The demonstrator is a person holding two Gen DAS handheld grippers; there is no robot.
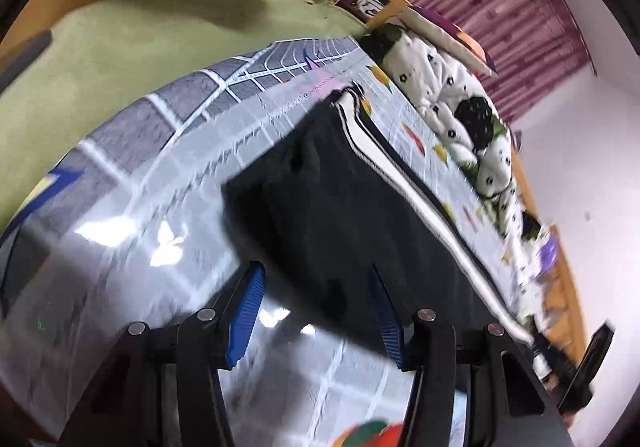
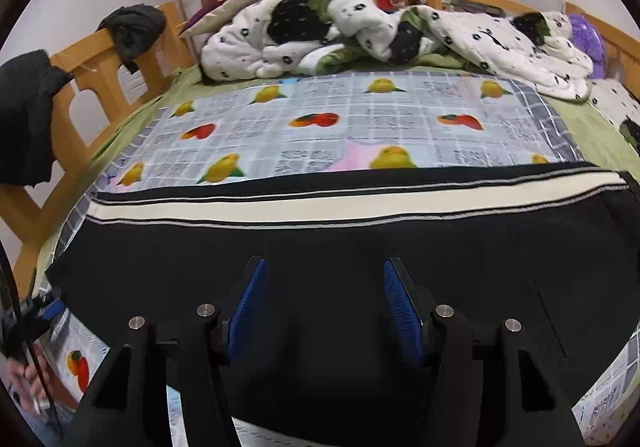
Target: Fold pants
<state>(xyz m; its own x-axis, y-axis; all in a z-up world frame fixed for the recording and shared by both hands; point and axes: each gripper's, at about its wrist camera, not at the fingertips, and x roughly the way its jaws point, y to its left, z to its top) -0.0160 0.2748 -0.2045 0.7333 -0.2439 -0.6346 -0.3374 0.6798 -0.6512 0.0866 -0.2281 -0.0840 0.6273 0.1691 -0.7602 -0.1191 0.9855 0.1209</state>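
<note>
The pants [image 2: 320, 247] are lying flat on the bed, spread over a fruit-printed sheet [image 2: 320, 119]. They are black, with a broad cream stripe [image 2: 320, 203] edged by thin grey lines running along the far side. In the left wrist view, the pants [image 1: 340, 207] are showing motion-blurred and slanting across the picture.

Pants [image 2: 320, 247]: dark matt knit cloth, with a smooth cream side stripe edged by fine ribbed lines. Beneath the pants, printed sheet [image 2: 320, 119]: glossy, plastic-like, throwing white glare in the left wrist view. Under that sheet, green bed cover [image 1: 120, 31]: soft matt cloth. Beyond the pants, quilt [image 2: 360, 31]: puffy stitched cloth. Bed frame [image 2: 100, 59]: smooth varnished wood. Right tongs [image 2: 324, 303]: matt black plastic arms, ribbed blue pads [image 2: 250, 299], bright metal pins.
</note>
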